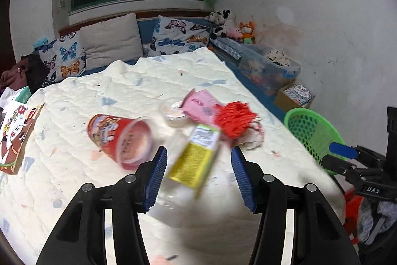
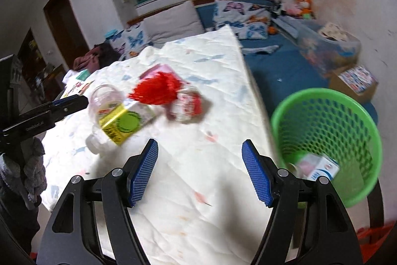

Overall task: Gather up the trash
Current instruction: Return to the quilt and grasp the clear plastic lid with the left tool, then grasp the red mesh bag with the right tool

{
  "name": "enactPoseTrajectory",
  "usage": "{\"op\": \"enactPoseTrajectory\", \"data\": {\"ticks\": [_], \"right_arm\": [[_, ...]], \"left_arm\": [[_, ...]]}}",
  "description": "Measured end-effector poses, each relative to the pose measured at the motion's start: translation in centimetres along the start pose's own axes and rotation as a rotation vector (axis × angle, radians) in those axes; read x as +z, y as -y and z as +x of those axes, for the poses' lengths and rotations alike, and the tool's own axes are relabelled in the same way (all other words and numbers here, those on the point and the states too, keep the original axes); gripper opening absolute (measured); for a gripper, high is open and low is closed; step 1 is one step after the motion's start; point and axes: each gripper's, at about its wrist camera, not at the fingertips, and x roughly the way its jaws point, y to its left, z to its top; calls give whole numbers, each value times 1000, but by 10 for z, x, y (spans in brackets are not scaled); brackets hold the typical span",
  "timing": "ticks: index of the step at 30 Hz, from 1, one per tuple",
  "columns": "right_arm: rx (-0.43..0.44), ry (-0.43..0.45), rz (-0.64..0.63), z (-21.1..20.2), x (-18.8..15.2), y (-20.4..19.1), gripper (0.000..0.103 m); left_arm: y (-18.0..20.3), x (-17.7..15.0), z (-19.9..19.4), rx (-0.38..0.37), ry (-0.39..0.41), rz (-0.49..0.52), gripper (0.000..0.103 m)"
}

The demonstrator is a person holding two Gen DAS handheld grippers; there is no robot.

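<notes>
1. The left claw point(image 1: 198, 175) is spread apart around the yellow carton point(image 1: 194, 159), low centre of its view, not yet clamped.
2. Risk: closing off-centre could tip the carton or nudge the red cup point(image 1: 119, 139) lying beside it.
3. The right claw point(image 2: 199, 171) is apart and empty; the green basket point(image 2: 327, 116), lower right, already holds a box.

A yellow carton point(image 1: 196, 155) lies tilted between the left tongs' point(image 1: 198, 165) spread jaws; the green basket point(image 2: 330, 138) stands right of the right tongs point(image 2: 199, 165).
</notes>
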Motion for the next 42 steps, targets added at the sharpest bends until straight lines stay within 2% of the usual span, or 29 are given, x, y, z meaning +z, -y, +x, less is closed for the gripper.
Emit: {"op": "enactPoseTrajectory", "data": {"ticks": [6, 8, 12, 20, 25, 27, 35, 37, 38, 40, 42], "right_arm": [[20, -2, -29, 11, 10, -21, 70], [21, -6, -37, 16, 14, -27, 70], [24, -20, -42, 29, 20, -33, 70], [27, -23, -49, 52, 35, -44, 70], [38, -25, -55, 68, 46, -54, 66], [37, -23, -62, 76, 51, -60, 65], [32, -57, -33, 110, 59, -60, 47], [43, -60, -37, 115, 58, -60, 32], [55, -63, -38, 116, 57, -60, 28], [59, -54, -41, 116, 55, -60, 15], [57, -45, -39, 112, 53, -61, 11]], "left_arm": [[-20, 1, 28, 3, -66, 31, 52], [-21, 0, 31, 17, -69, 44, 51], [-22, -2, 41, 0, -82, 74, 49], [-25, -2, 53, -12, -96, 100, 26], [-33, -1, 48, -6, -74, 76, 17], [-36, -1, 45, -9, -67, 67, 17], [-43, 0, 29, -16, -41, 51, 16], [-43, 0, 24, -19, -34, 50, 16], [-43, 0, 22, -17, -30, 52, 16], [-44, 1, 15, -17, -18, 50, 16], [-44, 3, 9, -15, -6, 49, 16]]}}
